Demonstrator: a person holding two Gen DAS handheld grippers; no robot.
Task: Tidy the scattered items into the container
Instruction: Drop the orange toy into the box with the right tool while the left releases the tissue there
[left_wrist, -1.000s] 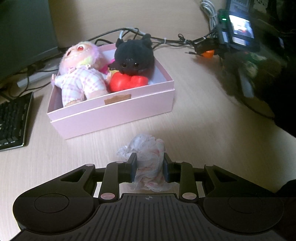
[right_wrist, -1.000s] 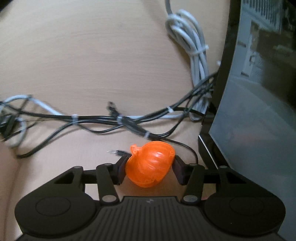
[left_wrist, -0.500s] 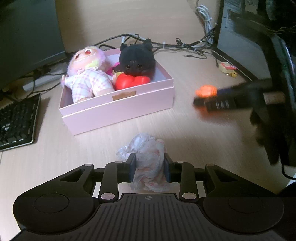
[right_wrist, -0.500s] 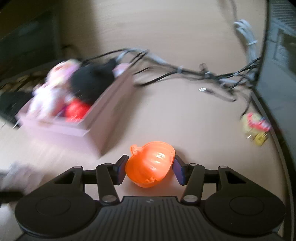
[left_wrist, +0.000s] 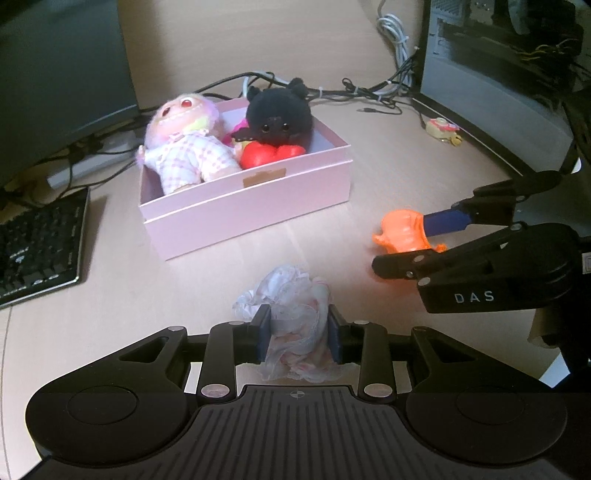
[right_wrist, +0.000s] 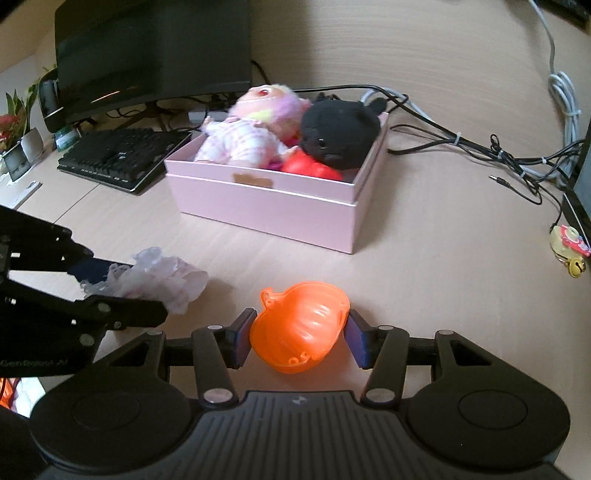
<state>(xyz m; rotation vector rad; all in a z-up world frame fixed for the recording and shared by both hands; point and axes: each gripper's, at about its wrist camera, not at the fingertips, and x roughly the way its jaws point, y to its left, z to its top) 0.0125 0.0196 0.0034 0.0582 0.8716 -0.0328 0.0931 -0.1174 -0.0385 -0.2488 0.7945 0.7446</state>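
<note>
Left claw pinching a crumpled white cloth between its two blue pads, bundle bulging out ahead of and below the fingertips, just above the pale wooden table. Straight ahead, well apart from the cloth: pink box, holding a pink-haired doll, a black plush and a red heart toy. To the right, near the cloth: right claw clamped on an orange pumpkin. Far left a black keyboard; far right, by the dark computer case, a small yellow trinket; behind the box, tangled cables.

From the right wrist: right claw squeezed on the orange pumpkin, pads touching both its sides, toy hanging just over the table. Ahead and slightly left, apart from it, the pink box with doll, black plush and red heart toy inside. At left, close by, left claw gripping the white cloth. Keyboard and monitor beyond; yellow trinket at the right edge.
</note>
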